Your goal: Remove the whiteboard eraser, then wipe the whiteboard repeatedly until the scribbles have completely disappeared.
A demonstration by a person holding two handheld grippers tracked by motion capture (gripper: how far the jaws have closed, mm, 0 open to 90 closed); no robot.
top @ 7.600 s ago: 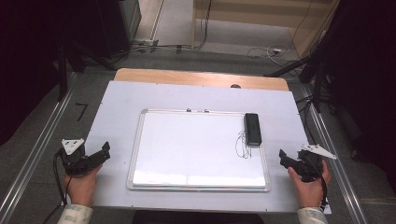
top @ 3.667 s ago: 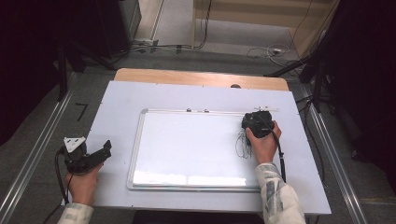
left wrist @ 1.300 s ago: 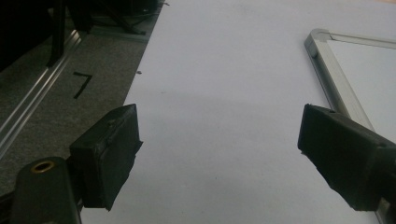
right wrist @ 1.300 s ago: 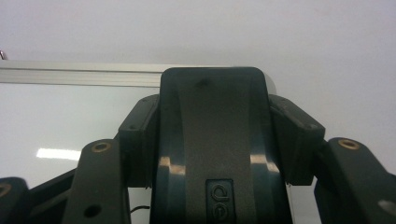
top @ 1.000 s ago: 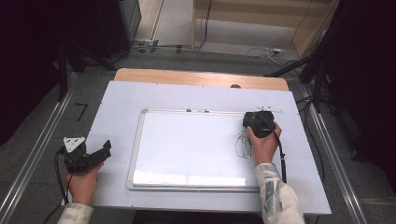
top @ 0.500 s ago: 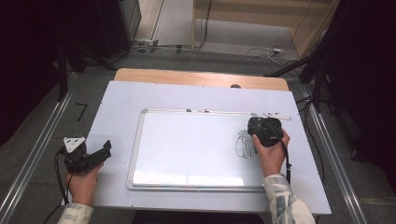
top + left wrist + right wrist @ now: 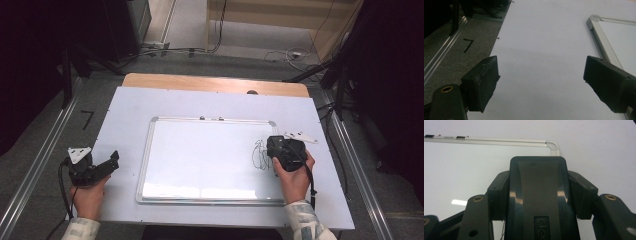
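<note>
Eraser gripped over the whiteboard's right side, left gripper idle on bare table.

The right gripper clamps the black eraser between its jaws, beside the scribble near the whiteboard frame's right edge. The left gripper, jaws wide, sits left of the frame on open table.
</note>
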